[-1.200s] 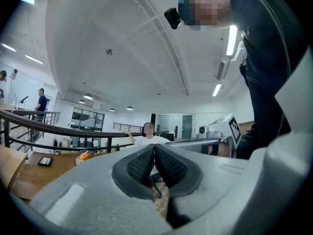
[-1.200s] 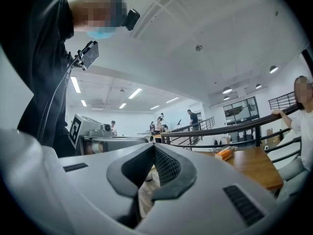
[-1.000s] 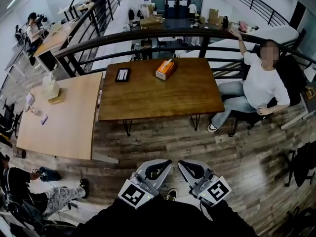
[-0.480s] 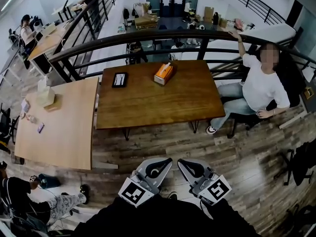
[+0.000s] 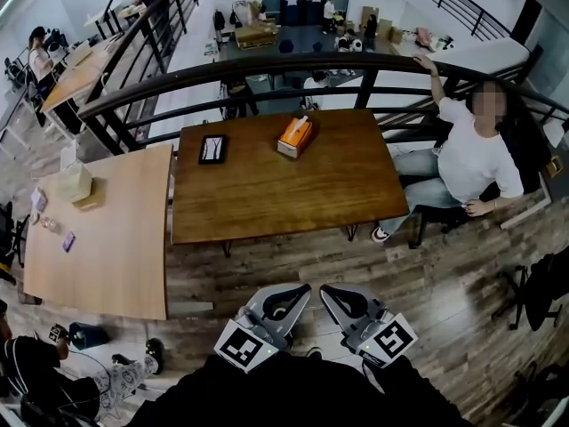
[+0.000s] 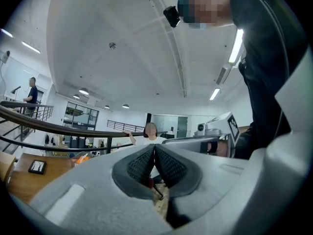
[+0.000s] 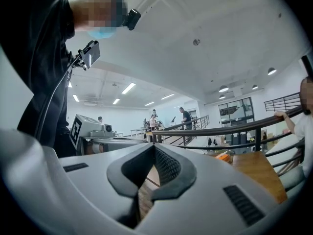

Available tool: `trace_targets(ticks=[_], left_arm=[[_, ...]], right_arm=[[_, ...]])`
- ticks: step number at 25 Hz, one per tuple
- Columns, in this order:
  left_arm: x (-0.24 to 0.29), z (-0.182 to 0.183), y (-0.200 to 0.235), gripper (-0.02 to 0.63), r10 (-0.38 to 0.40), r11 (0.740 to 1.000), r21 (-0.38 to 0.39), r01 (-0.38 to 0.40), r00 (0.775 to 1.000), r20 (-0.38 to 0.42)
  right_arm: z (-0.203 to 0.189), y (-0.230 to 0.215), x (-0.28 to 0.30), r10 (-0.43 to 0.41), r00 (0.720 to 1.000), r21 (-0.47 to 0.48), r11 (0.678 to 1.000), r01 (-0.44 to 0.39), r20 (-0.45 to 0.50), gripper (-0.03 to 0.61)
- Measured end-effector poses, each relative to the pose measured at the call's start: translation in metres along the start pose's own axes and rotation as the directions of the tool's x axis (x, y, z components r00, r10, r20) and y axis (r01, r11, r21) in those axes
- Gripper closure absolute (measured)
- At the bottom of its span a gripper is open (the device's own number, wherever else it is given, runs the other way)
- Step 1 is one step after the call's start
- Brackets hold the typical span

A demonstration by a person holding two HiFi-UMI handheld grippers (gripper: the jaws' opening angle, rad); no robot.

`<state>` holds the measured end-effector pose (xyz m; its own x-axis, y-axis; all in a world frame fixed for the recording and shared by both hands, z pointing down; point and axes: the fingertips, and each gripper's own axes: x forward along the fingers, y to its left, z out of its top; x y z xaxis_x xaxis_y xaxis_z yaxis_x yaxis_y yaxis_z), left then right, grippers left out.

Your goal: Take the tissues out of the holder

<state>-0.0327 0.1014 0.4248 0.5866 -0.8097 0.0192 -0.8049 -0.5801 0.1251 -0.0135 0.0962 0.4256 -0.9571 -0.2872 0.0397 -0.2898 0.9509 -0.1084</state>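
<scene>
I see the tissue holder (image 5: 296, 136) on the table (image 5: 267, 194) ahead, toward its far edge, with a small board (image 5: 212, 149) to its left. A second table (image 5: 98, 238) stands just beside it on the left, a seated person (image 5: 471, 154) is on the right, and a railing (image 5: 267, 68) runs behind.

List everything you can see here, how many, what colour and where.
dark table: one, brown wood, centre
tissue holder: one, orange, far side of dark table
flat black item: one, dark table's far left
light table: one, pale wood, left
tissue box: one, pale, on light table
railing: one, black, beyond the tables
seated person: one, white top, right
left gripper: one, grey, bottom, jaws shut, empty
right gripper: one, grey, bottom, jaws shut, empty
</scene>
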Motion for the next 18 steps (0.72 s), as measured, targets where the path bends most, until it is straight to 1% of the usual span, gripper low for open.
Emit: trace_targets(ticks=[7,18], left_arm=[[0.000,0.001,0.030,0.604,-0.017,1.000,-0.026,0.017,1.000,0.003],[0.001,0.002,0.064,0.604,-0.051,0.999,-0.018,0.051,0.999,0.002]], right_arm=[[0.001,-0.011,0.030,-0.010,1.000,-0.012,1.000,0.010,-0.024,0.574],[-0.002,-0.020,0.063,-0.037,0.999,-0.005,0.999,0.037,-0.032,0.574]])
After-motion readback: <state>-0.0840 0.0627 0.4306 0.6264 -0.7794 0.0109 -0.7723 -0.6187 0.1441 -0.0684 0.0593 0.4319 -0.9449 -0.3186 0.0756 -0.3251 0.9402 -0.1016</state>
